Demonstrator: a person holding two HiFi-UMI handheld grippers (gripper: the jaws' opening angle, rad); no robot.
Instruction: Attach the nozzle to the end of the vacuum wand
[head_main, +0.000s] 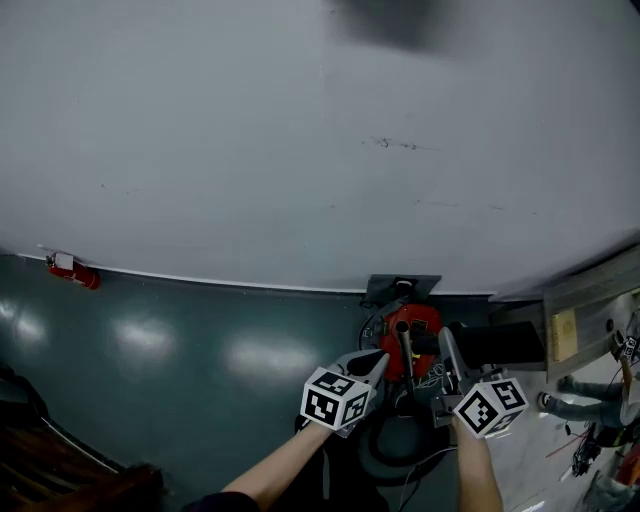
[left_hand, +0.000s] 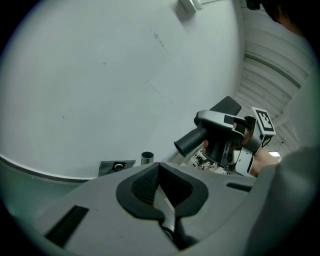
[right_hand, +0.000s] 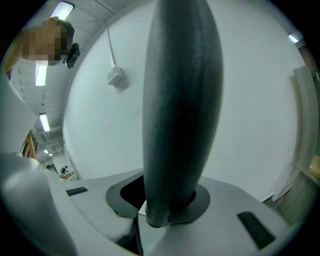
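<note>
My right gripper (right_hand: 165, 212) is shut on the dark grey nozzle (right_hand: 180, 100), which rises straight up from its jaws and fills the middle of the right gripper view. In the left gripper view the nozzle (left_hand: 191, 141) shows as a dark tube poking left out of the right gripper (left_hand: 216, 134). The metal wand end (left_hand: 147, 158) stands just beyond my left gripper (left_hand: 160, 181), which is shut with nothing seen between its pads. In the head view both grippers hover over the red vacuum (head_main: 420, 322), left gripper (head_main: 378, 362) and right gripper (head_main: 447, 350) either side of the wand (head_main: 407, 352).
The vacuum sits at the foot of a plain white wall (head_main: 300, 150), below a wall socket plate (head_main: 402, 288). A black hose coil (head_main: 398, 442) lies on the dark floor. A small red object (head_main: 72, 270) lies far left. A wooden bench (head_main: 585, 305) and a person's legs (head_main: 585, 392) are at right.
</note>
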